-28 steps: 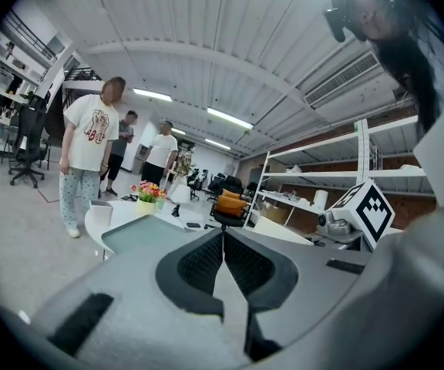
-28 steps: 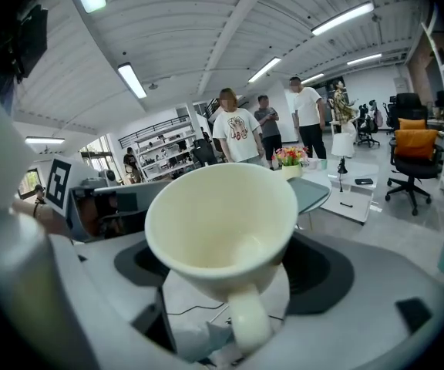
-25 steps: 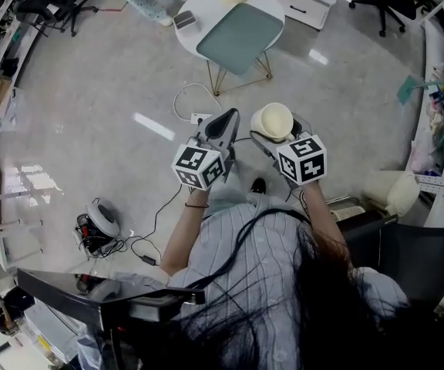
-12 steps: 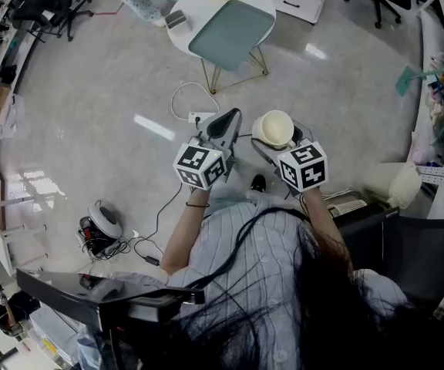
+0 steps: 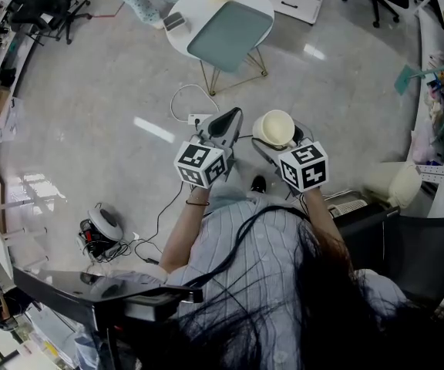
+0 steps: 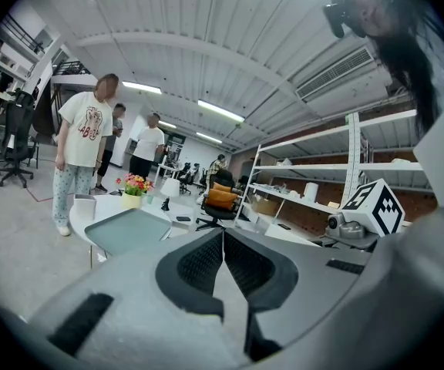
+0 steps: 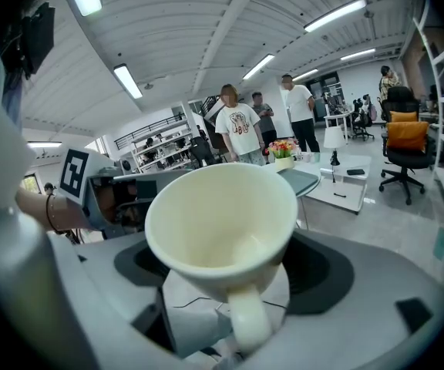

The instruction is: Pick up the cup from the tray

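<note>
1. Since the cup point(image 5: 274, 126) sits between the jaws of the right gripper point(image 5: 278, 139), well apart from the tray point(image 5: 230, 33), we judge the pick-up itself done.
2. In the right gripper view we see the cup point(image 7: 222, 222) tipped with its mouth toward the camera. Its handle points to 6 o'clock, and the right gripper point(image 7: 222, 287) has its jaws closed on the cup's lower body from both sides.
3. We find the left gripper point(image 5: 222, 126) carrying nothing. In its own view the 2 ribbed pads point(image 6: 203, 264) meet in 1 thin line, so the jaws are closed on themselves.
4. In the head view the tray lies bare on the round white table point(image 5: 195, 5) at 12 o'clock. Open floor separates it from both grippers, which hang side by side in front of the person's chest.
5. We reckon little is left: only a steady hold, since the tilted cup could slip if the grip slackens.
</note>
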Motion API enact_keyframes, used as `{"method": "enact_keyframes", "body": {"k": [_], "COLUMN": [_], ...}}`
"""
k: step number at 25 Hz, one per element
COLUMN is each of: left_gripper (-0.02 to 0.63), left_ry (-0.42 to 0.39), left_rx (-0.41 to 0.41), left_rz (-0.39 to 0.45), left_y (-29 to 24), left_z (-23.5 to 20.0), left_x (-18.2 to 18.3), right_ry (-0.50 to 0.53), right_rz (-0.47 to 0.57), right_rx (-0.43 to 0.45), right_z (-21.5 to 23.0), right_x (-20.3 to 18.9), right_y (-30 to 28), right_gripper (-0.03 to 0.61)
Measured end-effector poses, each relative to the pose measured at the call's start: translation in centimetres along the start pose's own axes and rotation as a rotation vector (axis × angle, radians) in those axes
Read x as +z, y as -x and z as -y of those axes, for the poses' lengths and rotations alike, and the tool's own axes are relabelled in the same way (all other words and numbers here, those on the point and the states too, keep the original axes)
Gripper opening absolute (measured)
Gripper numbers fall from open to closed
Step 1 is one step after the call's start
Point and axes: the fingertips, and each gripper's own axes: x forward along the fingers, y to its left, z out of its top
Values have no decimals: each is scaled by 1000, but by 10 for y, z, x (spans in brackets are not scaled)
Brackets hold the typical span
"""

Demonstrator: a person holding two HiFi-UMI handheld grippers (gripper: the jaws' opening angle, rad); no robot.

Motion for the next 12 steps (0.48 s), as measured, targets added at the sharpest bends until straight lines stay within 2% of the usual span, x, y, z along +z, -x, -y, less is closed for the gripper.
{"method": "enact_keyframes", "body": {"k": [12], "left_gripper": [15], "left_ry": [-4], "left_rx": [-8], "left_rz": [-8], "left_y": [-5], "left_z": [-6], "left_x": [1], "right_ry": [12], "right_rz": [-10], "right_rx": [0], "right_z": [2], "right_x": [5], "right_y": [-7], "right_gripper": [414]}}
